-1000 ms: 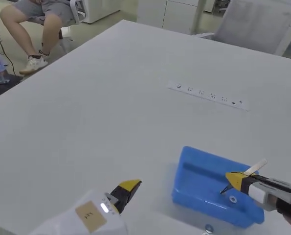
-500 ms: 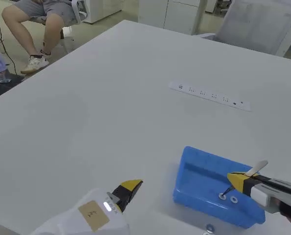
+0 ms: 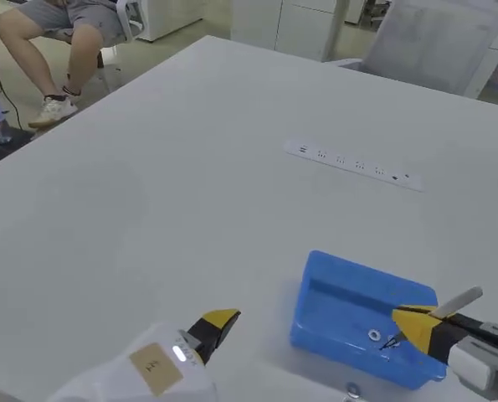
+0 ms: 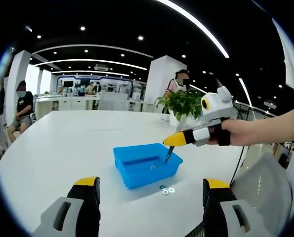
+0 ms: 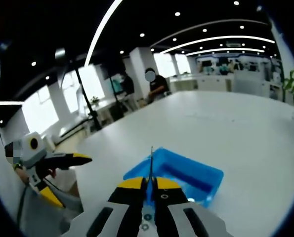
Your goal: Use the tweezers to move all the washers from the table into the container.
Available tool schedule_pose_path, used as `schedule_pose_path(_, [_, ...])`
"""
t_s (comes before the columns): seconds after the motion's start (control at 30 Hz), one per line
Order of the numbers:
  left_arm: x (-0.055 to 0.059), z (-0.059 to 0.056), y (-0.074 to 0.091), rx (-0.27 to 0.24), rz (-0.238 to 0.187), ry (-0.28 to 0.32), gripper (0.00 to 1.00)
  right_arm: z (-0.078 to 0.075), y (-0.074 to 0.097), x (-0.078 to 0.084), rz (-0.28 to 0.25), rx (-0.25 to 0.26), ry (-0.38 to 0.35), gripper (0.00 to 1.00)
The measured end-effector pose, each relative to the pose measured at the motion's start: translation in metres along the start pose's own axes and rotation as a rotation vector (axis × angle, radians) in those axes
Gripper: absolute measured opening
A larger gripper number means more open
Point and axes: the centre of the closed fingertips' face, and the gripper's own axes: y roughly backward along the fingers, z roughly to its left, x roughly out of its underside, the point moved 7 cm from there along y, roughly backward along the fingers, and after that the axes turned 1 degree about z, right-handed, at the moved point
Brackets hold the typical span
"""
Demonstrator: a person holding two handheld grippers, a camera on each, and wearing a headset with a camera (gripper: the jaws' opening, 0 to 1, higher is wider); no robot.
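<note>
A blue container (image 3: pixel 349 301) stands near the table's front edge, with a washer (image 3: pixel 373 336) lying inside it. My right gripper (image 3: pixel 412 322) hovers at the container's right end, shut on thin tweezers (image 3: pixel 392 339) whose tip dips into the container beside the washer. In the right gripper view the tweezers (image 5: pixel 150 168) stick out of the shut right gripper (image 5: pixel 149 183) over the container (image 5: pixel 196 175). My left gripper (image 4: pixel 150 181) is open and holds nothing, facing the container (image 4: pixel 137 170). Two washers (image 4: pixel 167 190) lie on the table in front of it. The left gripper (image 3: pixel 219 321) sits left of the container.
A white power strip (image 3: pixel 353 165) lies flat mid-table, beyond the container. One washer (image 3: pixel 353 389) rests on the table by the container's near side. A seated person (image 3: pixel 64 33) is off the table's far left corner, and a grey chair (image 3: pixel 449 42) stands at the far right.
A second washer appeared in the container beside the first. My right gripper, with the tweezers, has since drawn back a little toward the lower right. The left gripper has stayed put.
</note>
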Motion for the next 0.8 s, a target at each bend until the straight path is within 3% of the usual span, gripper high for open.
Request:
schedule_pose_path(0.4, [-0.001,-0.001,0.0,0.001,-0.004,0.003,0.88,0.004,-0.014,0.045,0.086,-0.015,-0.031,0.04])
schedule_pose_path(0.63, [0.0,-0.001,0.001,0.0,0.008,-0.005,0.88,-0.004,-0.018,0.057,0.124,-0.007,-0.018,0.04])
schedule_pose_path(0.73, [-0.007,-0.002,0.002,0.004,-0.053,-0.004,0.91,-0.006,-0.018,0.057,0.128,-0.003,-0.011,0.04])
schedule_pose_path(0.8, [-0.005,-0.001,0.002,0.007,-0.04,0.013,0.9,-0.006,-0.018,0.057,0.132,-0.005,-0.01,0.04])
